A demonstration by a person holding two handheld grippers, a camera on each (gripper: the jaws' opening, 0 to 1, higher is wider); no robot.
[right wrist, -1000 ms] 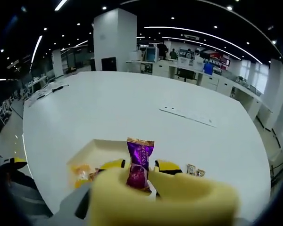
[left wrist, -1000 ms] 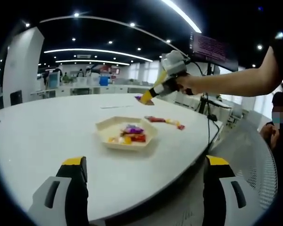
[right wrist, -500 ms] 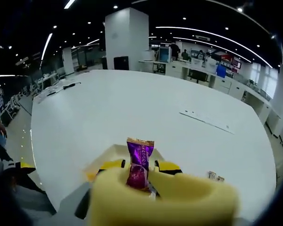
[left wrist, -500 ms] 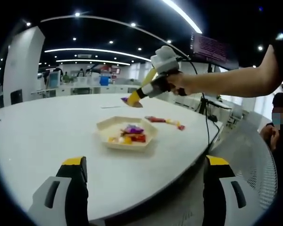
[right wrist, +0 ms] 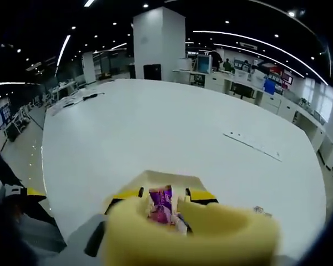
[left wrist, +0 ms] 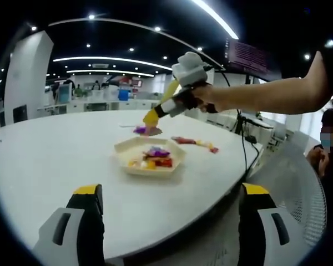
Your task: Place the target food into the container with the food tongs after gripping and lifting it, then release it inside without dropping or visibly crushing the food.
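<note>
Bright ceiling strip lights [left wrist: 108, 60]; fisheye bending; soft blur throughout.

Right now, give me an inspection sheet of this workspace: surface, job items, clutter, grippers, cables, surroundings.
Surface: white table, rounded edge, mostly bare.
Job's things: hexagonal tray holding several wrapped candies; purple candy hangs above the tray's far edge, pinched in yellow tongs.
Clutter: loose candies on the table beyond the tray; a flat strip lying farther off.
Grippers: right gripper works the tongs, shut on them; left gripper open, near the table edge, holding nothing.
Cables: black cable hanging down beside the table.
Surroundings: open office with desks, white pillar, ceiling light strips, monitor.
</note>
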